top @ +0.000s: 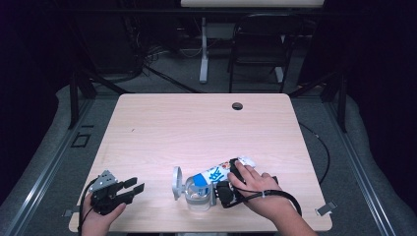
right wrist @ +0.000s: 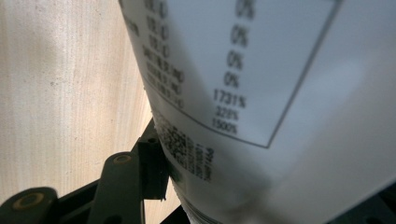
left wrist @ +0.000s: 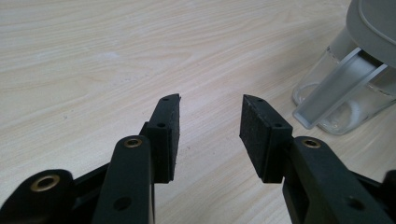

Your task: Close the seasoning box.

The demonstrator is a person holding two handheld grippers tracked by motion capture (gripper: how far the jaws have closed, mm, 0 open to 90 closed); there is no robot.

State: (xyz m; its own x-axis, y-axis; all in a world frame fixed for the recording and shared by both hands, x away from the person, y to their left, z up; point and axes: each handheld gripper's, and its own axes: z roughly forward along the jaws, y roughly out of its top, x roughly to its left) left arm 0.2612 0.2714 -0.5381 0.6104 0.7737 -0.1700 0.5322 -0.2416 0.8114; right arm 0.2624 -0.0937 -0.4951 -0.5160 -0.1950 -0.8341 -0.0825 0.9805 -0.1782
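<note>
A white and blue pouch lies tilted over a clear container near the table's front edge, its lower end at the container's mouth. The container's grey lid stands flipped open at its left. My right gripper is shut on the pouch; in the right gripper view the pouch's printed label fills the space beside one black finger. My left gripper rests open at the front left with nothing between its pads. The container and the lid stand to its right.
The wooden table has a cable hole near its far edge. A dark chair and a white table leg stand beyond it. A black cable loops off the right side.
</note>
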